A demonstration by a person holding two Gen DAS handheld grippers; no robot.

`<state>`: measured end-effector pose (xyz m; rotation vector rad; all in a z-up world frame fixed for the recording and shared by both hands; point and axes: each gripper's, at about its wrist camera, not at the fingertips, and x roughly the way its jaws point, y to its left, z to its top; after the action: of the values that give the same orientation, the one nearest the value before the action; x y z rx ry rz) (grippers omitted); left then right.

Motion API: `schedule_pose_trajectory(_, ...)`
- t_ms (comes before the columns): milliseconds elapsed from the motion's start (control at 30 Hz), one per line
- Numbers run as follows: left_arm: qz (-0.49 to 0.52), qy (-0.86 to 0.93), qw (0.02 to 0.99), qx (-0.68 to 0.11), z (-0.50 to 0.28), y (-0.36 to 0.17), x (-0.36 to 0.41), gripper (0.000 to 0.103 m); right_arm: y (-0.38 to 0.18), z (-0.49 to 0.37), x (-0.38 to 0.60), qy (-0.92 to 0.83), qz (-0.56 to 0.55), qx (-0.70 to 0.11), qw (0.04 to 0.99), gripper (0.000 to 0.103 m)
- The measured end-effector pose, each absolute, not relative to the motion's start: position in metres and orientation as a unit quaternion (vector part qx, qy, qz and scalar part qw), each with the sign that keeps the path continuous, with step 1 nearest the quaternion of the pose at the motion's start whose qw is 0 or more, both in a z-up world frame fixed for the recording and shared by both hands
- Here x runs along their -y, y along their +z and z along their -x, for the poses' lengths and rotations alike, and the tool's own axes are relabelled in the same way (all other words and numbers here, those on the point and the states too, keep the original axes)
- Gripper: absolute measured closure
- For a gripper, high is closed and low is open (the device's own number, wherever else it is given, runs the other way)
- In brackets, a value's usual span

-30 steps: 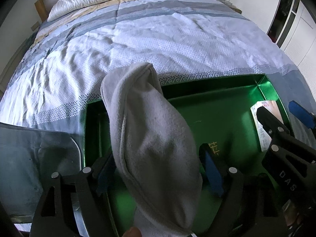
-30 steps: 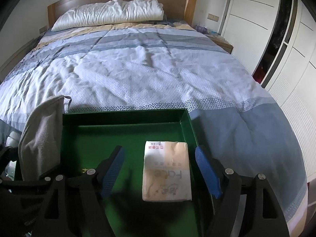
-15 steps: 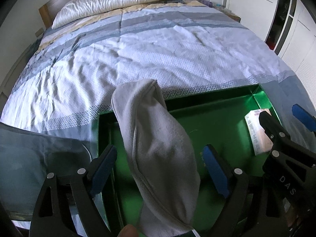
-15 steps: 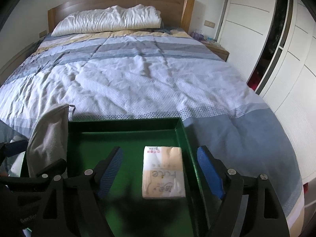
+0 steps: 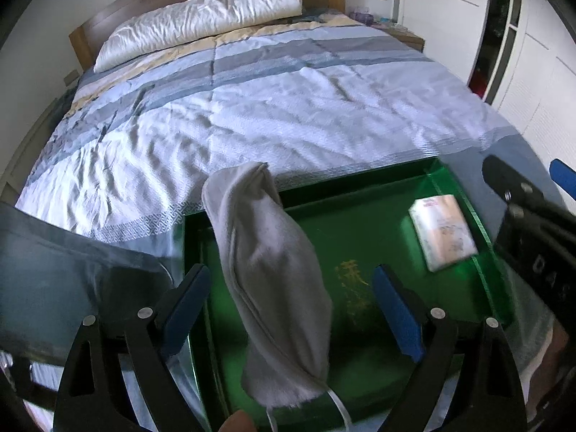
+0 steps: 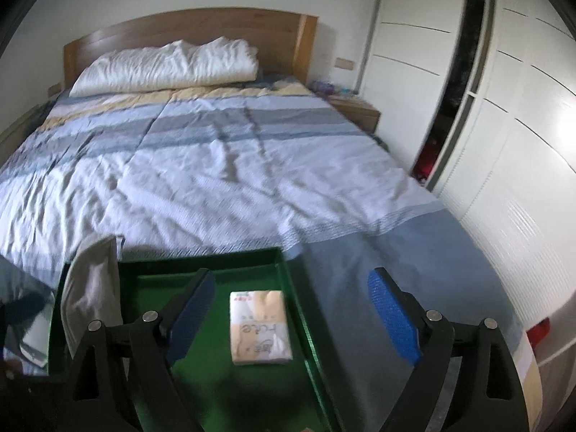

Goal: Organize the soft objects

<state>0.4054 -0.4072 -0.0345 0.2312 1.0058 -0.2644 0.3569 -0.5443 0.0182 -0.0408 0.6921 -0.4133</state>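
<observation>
Green tray (image 5: 360, 187) on bed: grey sock (image 5: 273, 273) draped over its left wall, tissue pack (image 6: 260, 327) flat inside at right. Left gripper (image 5: 291, 309) and right gripper (image 6: 291, 309) have just been opening; both spread, sock untouched between the left pads. Risk: sock, seemingly part-overhanging, may slide out. Its lower end is cut off.

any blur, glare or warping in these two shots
Left wrist view: fisheye bends the headboard and wardrobe; the green tray gleams along its right wall, and the tissue pack is slightly smeared. Right wrist view: softer overall, with motion blur on the bedspread and a bright glare patch on the wardrobe door; dark vignette in the corners of both.
</observation>
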Motion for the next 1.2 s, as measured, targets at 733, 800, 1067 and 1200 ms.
schedule_pose_trajectory(733,-0.024,-0.134,0.906,-0.400,-0.258,0.088,0.359,0.015,0.120,-0.227,0.491,-0.221,0.018,-0.248,0.943,0.010)
schedule_pose_trajectory(800,-0.019,-0.131,0.912,-0.387,-0.243,0.098,0.350,0.015,0.126,-0.205,0.481,-0.213,0.015,-0.238,0.948,0.010)
schedule_pose_trajectory(1067,0.010,-0.139,0.927,-0.348,-0.184,0.138,0.273,0.015,0.146,-0.117,0.443,-0.182,-0.019,-0.200,0.963,0.010)
schedule_pose_trajectory(1200,0.009,-0.123,0.937,-0.325,-0.166,0.152,0.223,0.015,0.146,-0.081,0.413,-0.157,-0.017,-0.185,0.970,0.010)
